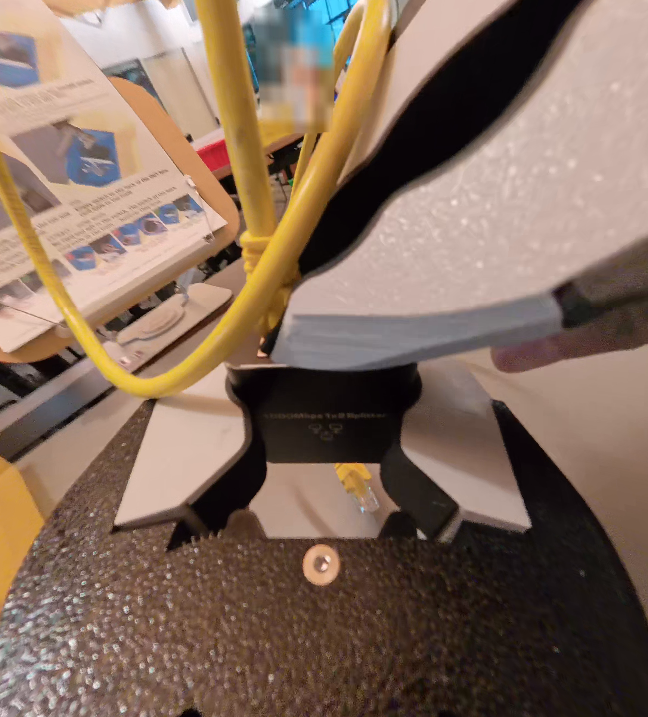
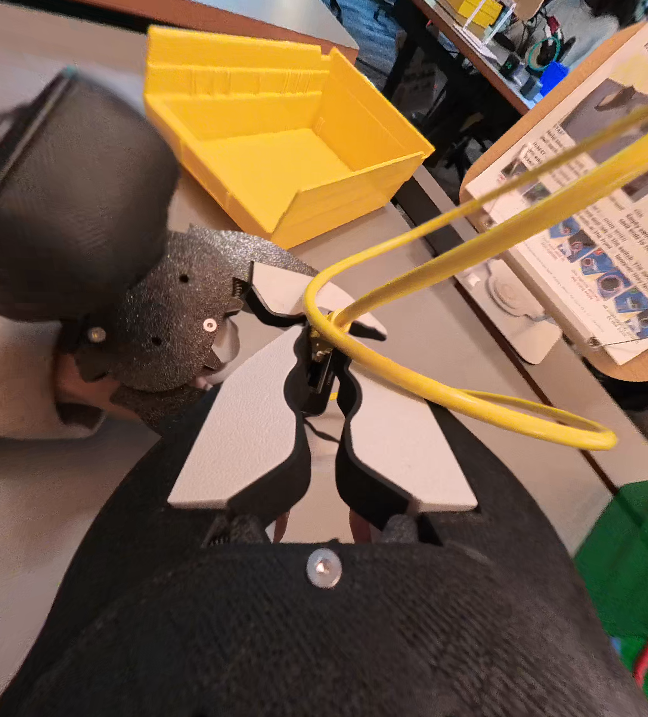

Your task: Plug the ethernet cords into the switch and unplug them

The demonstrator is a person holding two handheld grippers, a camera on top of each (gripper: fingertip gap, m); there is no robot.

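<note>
Above the pale table [image 2: 23, 523], left gripper [image 1: 324, 423] clamped on the black switch [image 1: 324, 434], loose yellow plug [image 1: 359, 487] beneath; right gripper [image 2: 320, 372] nearly closed, pinching a yellow ethernet cord [image 2: 392, 372] plug at the switch's port; yellow bin [image 2: 287, 147] behind

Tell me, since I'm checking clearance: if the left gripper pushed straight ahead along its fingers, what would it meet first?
Likely the right gripper: its grey finger crosses just beyond the black switch that the left gripper holds. Depth is unclear.
</note>
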